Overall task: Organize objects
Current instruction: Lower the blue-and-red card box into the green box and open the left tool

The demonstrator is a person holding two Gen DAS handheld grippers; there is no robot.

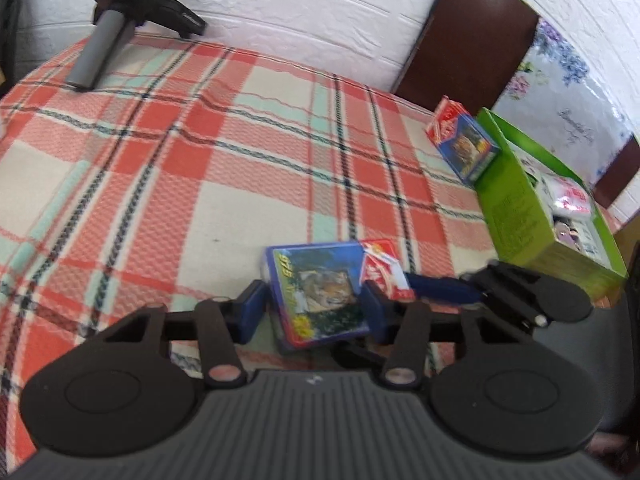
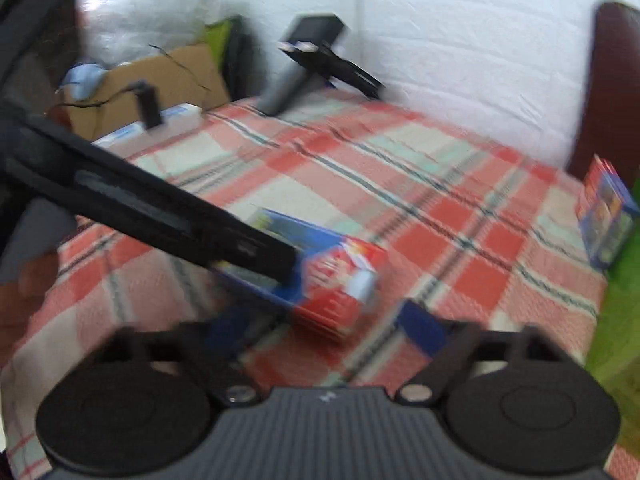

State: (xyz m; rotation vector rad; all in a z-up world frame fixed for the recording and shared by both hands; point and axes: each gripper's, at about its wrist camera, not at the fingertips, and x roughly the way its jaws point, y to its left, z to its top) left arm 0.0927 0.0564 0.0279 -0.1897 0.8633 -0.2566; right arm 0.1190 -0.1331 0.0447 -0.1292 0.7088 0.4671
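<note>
White textured wall behind, and a plaid cloth (image 1: 192,152) covers the whole table, so that's the workspace. Off at its right edge sits a green box (image 1: 516,216) with its top open and a few small packets already inside, which I'd guess is where stuff is being sorted into. One card pack (image 1: 466,142) leans against the box's outer wall, probably waiting its turn. A spare gripper (image 1: 108,40) lies at the far side by the wall, just out of the way. Main action is up front: the other pack (image 1: 316,292) sits on the cloth near the front edge, a little left of the box. The left gripper (image 1: 310,312) has a blue pad on each side of it, looks clamped on. The right gripper (image 2: 324,328) comes at the pack's red end with its jaws apart, pads not touching, maybe to steady or take it; that view's pretty blurry though
</note>
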